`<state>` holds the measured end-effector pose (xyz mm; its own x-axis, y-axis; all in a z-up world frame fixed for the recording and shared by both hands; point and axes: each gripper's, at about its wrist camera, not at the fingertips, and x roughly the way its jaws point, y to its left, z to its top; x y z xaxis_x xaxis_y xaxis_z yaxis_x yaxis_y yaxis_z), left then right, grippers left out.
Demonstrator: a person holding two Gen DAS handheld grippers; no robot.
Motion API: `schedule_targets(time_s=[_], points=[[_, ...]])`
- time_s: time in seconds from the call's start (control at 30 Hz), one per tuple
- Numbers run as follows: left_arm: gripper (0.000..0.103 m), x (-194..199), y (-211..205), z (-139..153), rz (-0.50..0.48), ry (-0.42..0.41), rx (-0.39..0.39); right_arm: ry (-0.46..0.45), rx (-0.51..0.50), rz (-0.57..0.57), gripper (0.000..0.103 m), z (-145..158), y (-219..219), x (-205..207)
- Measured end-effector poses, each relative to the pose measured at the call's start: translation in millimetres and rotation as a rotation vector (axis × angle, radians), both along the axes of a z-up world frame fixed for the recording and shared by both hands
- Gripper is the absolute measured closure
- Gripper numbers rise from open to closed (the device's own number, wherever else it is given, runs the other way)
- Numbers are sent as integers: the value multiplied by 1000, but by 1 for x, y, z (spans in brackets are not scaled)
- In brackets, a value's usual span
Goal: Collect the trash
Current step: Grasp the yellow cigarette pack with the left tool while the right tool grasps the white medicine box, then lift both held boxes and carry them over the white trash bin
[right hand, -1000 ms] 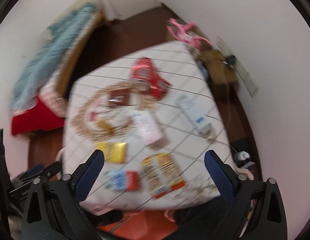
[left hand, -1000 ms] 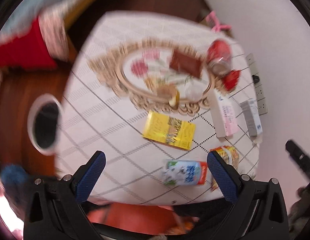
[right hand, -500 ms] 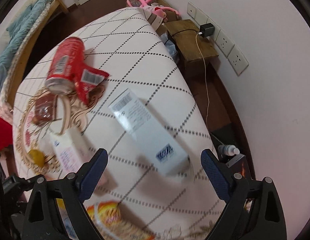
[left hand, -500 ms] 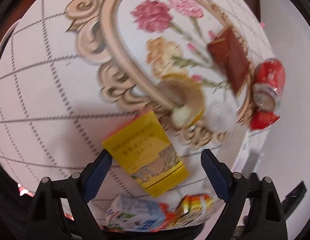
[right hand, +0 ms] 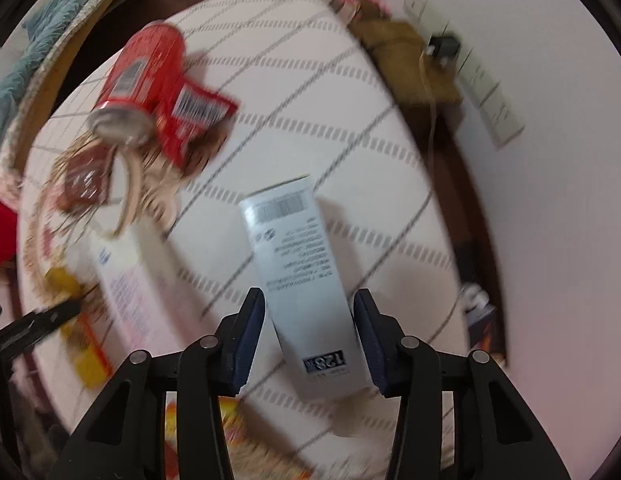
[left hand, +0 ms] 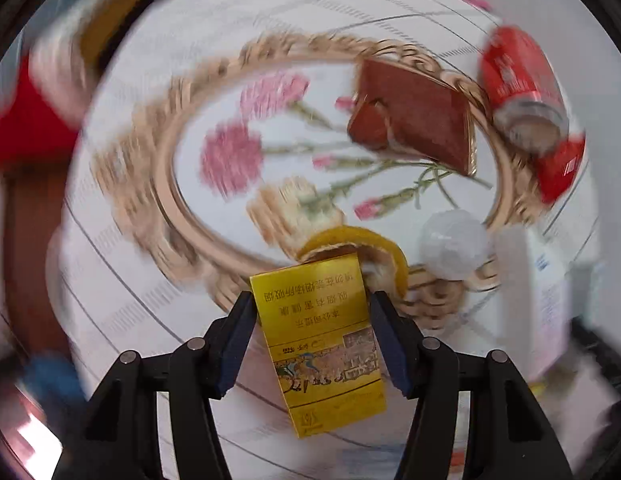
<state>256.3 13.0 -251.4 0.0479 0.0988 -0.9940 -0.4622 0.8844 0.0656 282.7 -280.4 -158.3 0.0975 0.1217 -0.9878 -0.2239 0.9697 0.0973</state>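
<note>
Both jaws have just been closing: left gripper clamps the yellow box at lower centre, right gripper squeezes the white box; off-centre grips could let either twist loose

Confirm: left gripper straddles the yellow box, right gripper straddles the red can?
Not quite. In the right wrist view the right gripper straddles the white carton, not the red can, which lies off to the upper left. The left gripper does straddle the yellow box; both grippers' jaws have just been closing.
</note>
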Motion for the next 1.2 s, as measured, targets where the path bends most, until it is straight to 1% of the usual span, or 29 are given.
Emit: schedule_targets(time_s=[0.03,0.1,0.17,0.2,0.27,0.3,0.33,0.37,0.4,0.43,0.47,0.53,0.6,0.63,0.7,0.73,0.77,0.8,0.83,0.87,0.9,0.93,0.97,1.0,1.07,1.13,1.2], points=[[47,4,-3,6,-42,9,16,23,29,-2,53,1,-1,-3],[46,7,-9,16,-90,28,13,30,48,12,38,4,1,-8],[45,10,-12,19,-92,55,-8,8,30,37,37,5,5,-11],[45,6,-14,23,-79,66,-32,-4,4,53,37,5,7,-11],[45,-1,-22,24,-61,78,-65,-14,-15,84,37,3,12,-12],[44,-4,-23,31,-42,52,-61,-20,-35,101,37,1,15,-13],[43,-12,-23,34,-21,48,-66,-27,-50,116,37,0,18,-15],[43,-17,-23,37,-1,43,-74,-37,-61,127,38,-2,20,-15],[43,-24,-25,38,18,42,-82,-50,-81,136,50,-3,22,-18],[43,-31,-26,44,25,48,-85,-55,-88,136,58,-3,22,-18],[43,-33,-28,47,23,55,-86,-55,-86,128,64,-3,21,-20],[43,-39,-37,55,13,51,-83,-38,-80,110,64,-3,14,-24],[40,-41,-40,59,22,37,-90,-22,-67,109,63,-4,12,-26],[38,-58,-27,54,30,30,-94,-15,-56,108,62,-6,12,-26],[38,-65,-30,56,26,14,-86,7,-42,93,55,-10,12,-26],[39,-69,-35,63,22,0,-76,5,-41,90,54,-13,10,-25],[45,-81,-32,47,19,-11,-75,-7,-45,94,54,-13,11,-25],[49,-79,-23,39,13,-27,-67,-14,-64,103,54,-14,14,-25],[49,-80,-24,38,6,-23,-48,-22,-79,108,54,-14,17,-26],[49,-80,-28,37,-2,-25,-32,-36,-101,112,58,-14,18,-29],[49,-82,-21,44,-6,-35,-16,-45,-113,112,65,-14,19,-30],[49,-88,-25,54,-8,-48,9,-52,-99,112,67,-13,18,-31],[49,-92,-32,61,-9,-61,28,-53,-94,106,67,-12,18,-34],[49,-98,-37,80,-7,-89,55,-63,-95,96,67,-9,16,-36],[49,-111,-41,106,-7,-127,84,-97,-90,93,67,-1,12,-35],[49,-121,-46,130,-8,-179,120,-139,-70,93,67,14,10,-41],[49,-130,-46,145,-5,-228,143,-177,-39,91,67,31,9,-48]])
